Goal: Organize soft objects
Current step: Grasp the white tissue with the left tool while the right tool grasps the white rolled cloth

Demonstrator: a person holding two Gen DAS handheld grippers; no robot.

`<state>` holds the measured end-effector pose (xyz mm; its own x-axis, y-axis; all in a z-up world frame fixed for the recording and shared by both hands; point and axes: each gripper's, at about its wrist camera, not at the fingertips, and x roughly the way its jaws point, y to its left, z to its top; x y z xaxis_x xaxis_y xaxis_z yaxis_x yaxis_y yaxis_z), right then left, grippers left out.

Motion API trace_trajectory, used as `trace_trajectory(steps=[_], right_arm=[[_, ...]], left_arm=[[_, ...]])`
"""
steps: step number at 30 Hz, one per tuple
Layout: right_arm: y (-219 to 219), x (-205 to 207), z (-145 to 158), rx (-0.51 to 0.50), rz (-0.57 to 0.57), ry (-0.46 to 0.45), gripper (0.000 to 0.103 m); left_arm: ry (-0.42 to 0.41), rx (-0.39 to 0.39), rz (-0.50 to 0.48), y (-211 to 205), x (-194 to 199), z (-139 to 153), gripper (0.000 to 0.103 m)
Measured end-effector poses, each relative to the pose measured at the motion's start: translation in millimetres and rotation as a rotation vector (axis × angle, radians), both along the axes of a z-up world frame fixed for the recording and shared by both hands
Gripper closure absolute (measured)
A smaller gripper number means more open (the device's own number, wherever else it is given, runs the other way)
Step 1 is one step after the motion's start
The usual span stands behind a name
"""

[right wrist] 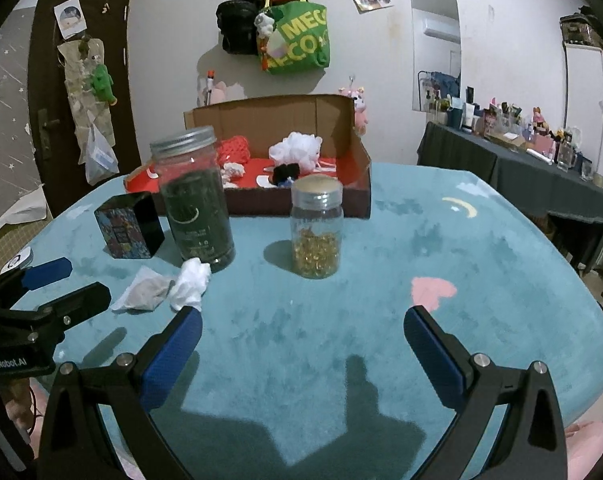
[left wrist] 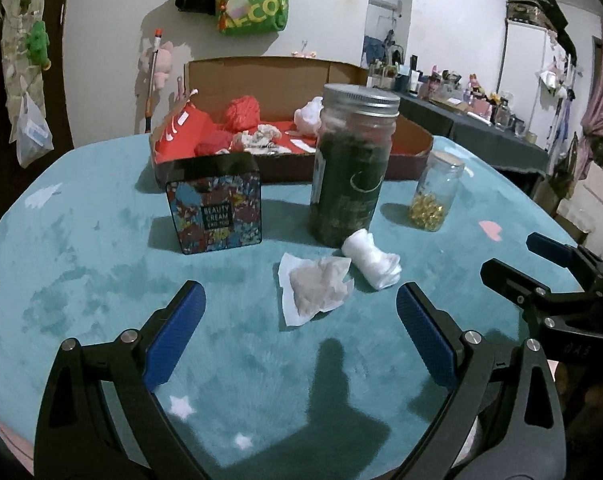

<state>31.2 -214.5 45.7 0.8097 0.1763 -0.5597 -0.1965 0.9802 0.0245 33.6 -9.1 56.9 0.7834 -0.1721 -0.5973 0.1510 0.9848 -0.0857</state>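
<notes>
White tissue wad (left wrist: 371, 265) and a crumpled paper packet (left wrist: 316, 290) are sitting mid-table on the teal cloth (left wrist: 101, 280), just in front of the dark jar (left wrist: 351, 164). Both are looking feather-light and squashy, so I'd pinch each across its middle. Going left to right: patterned tin (left wrist: 215, 208), dark jar, pill bottle (left wrist: 435, 192), cardboard box (left wrist: 285, 80) behind. That jar is touching the wad, easy to knock. Left claw (left wrist: 301, 328) and right claw (right wrist: 301, 342) are both gaping wide, holding nothing.
</notes>
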Motion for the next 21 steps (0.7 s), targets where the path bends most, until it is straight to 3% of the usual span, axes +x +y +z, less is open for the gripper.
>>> trace_trajectory(steps=[14, 21], right_arm=[[-0.1, 10.8, -12.3, 0.006, 0.001, 0.046, 0.0], [3.2, 27.7, -10.9, 0.057, 0.056, 0.093, 0.0]], left_arm=[[0.057, 0.004, 0.005, 3.9, 15.0, -10.2, 0.005], [0.079, 0.014, -0.02, 7.5, 30.2, -8.3, 0.005]])
